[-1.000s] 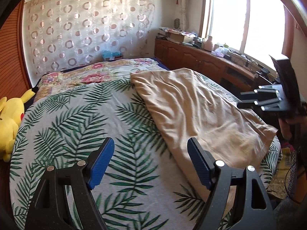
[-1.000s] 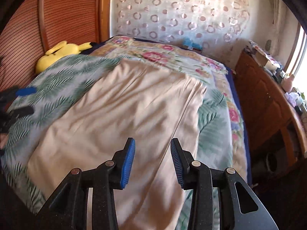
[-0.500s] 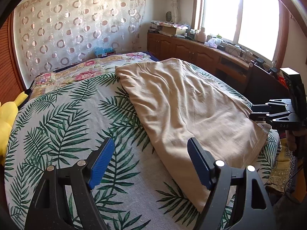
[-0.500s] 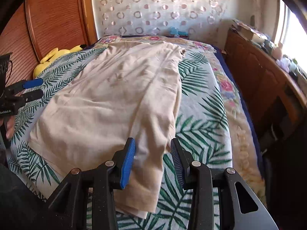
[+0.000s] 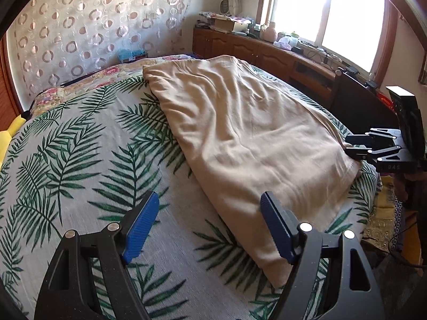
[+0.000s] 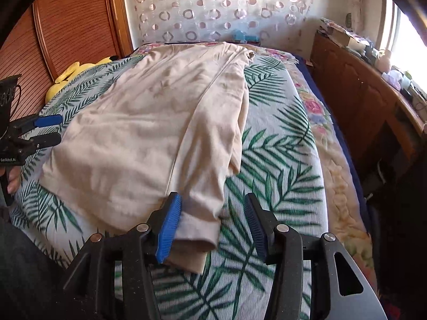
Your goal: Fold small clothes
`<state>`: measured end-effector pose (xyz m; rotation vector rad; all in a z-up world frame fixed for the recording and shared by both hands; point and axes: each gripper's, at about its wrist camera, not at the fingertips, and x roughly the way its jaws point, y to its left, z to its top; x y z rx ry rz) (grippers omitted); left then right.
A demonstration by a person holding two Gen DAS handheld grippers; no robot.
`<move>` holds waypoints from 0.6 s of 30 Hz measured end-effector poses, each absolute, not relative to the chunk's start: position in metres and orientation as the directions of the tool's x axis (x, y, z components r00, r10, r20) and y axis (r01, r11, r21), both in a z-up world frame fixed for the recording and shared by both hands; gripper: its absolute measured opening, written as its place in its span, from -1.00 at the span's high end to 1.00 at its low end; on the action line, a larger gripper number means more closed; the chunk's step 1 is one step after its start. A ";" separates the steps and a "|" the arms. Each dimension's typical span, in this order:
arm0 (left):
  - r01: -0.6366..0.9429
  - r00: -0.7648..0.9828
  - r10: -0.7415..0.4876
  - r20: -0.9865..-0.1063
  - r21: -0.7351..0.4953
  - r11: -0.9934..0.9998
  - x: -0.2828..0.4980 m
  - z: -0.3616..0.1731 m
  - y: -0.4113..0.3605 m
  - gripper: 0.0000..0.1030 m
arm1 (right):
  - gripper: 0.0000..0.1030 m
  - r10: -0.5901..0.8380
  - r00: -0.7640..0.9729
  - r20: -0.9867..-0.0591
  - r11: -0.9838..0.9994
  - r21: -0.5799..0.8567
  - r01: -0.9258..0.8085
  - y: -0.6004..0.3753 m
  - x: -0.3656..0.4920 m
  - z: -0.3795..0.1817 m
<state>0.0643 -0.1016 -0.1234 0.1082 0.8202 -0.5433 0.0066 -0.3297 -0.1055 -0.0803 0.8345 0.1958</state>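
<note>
A beige garment point(image 5: 240, 138) lies spread lengthwise on the palm-leaf bedspread point(image 5: 80, 160). It also shows in the right wrist view point(image 6: 160, 122), with a seam running down it. My left gripper point(image 5: 209, 222) is open and empty above the bedspread, beside the garment's near left edge. My right gripper point(image 6: 212, 222) is open above the garment's near right corner, which lies between its fingers. The right gripper shows at the garment's right edge in the left wrist view point(image 5: 355, 148). The left gripper shows at the left in the right wrist view point(image 6: 49, 130).
A yellow plush toy point(image 6: 77, 72) lies by the wooden headboard point(image 6: 66, 26). A wooden cabinet point(image 5: 267, 50) with clutter runs under the window point(image 5: 328, 13). A floral blanket point(image 6: 315, 106) covers the bed's right side. A patterned curtain point(image 5: 93, 32) hangs behind the bed.
Both grippers pulled back toward the foot of the bed. The right gripper's jaws opened wider and now sit over the garment's near corner. The left gripper stayed open.
</note>
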 end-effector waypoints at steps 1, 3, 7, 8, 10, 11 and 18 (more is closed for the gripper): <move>0.503 0.552 -0.421 -0.720 -0.115 0.856 0.063 -0.124 -0.103 -0.54 | 0.01 0.148 0.653 -0.742 0.978 0.013 -0.207 -0.330 0.003 -0.106; 0.518 0.538 -0.439 -0.719 -0.129 0.846 0.061 -0.124 -0.104 -0.54 | 0.01 0.154 0.653 -0.741 0.977 0.017 -0.212 -0.328 -0.001 -0.106; 0.551 0.504 -0.483 -0.716 -0.164 0.818 0.057 -0.125 -0.106 -0.43 | 0.01 0.176 0.651 -0.738 0.973 0.029 -0.230 -0.326 -0.009 -0.109; 0.559 0.496 -0.490 -0.717 -0.169 0.812 0.056 -0.125 -0.107 -0.39 | 0.01 0.180 0.651 -0.738 0.972 0.030 -0.234 -0.327 -0.013 -0.110; 0.573 0.481 -0.501 -0.719 -0.174 0.801 0.055 -0.125 -0.110 -0.29 | 0.01 0.195 0.647 -0.737 0.967 0.033 -0.253 -0.325 -0.017 -0.110; 0.582 0.475 -0.506 -0.720 -0.174 0.794 0.053 -0.125 -0.112 -0.26 | 0.01 0.201 0.645 -0.738 0.965 0.035 -0.261 -0.326 -0.019 -0.109; 0.603 0.447 -0.500 -0.742 -0.162 0.781 0.051 -0.132 -0.118 -0.03 | 0.55 0.274 0.619 -0.736 0.940 0.068 -0.335 -0.320 -0.025 -0.107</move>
